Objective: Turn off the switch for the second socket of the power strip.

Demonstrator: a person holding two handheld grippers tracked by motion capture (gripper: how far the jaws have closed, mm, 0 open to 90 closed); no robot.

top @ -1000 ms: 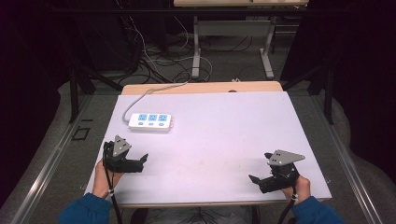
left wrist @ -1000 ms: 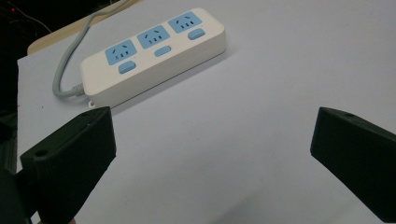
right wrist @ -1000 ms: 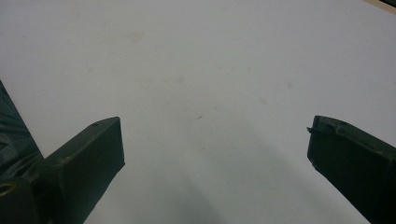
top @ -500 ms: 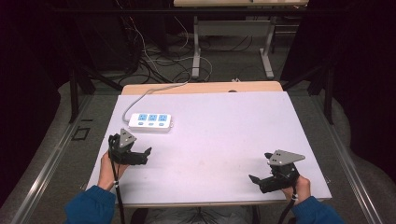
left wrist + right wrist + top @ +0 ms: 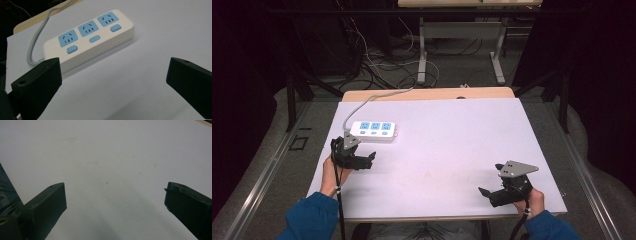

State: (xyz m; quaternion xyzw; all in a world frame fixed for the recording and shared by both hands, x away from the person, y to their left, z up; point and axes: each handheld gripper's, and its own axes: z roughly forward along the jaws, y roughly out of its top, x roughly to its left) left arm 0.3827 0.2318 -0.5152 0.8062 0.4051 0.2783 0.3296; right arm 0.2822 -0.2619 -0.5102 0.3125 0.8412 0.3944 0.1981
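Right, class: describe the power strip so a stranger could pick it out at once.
Start at the white-topped table and go to its far left part. There lies the power strip, white with three blue sockets in a row and a grey cord trailing off the far edge. It lies just beyond the open left claw.

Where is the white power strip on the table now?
In the high view the power strip lies on the table's far left part, just beyond the open left tongs.

A white power strip [image 5: 92,41] has blue sockets and buttons and a seemingly grey cord [image 5: 37,37].
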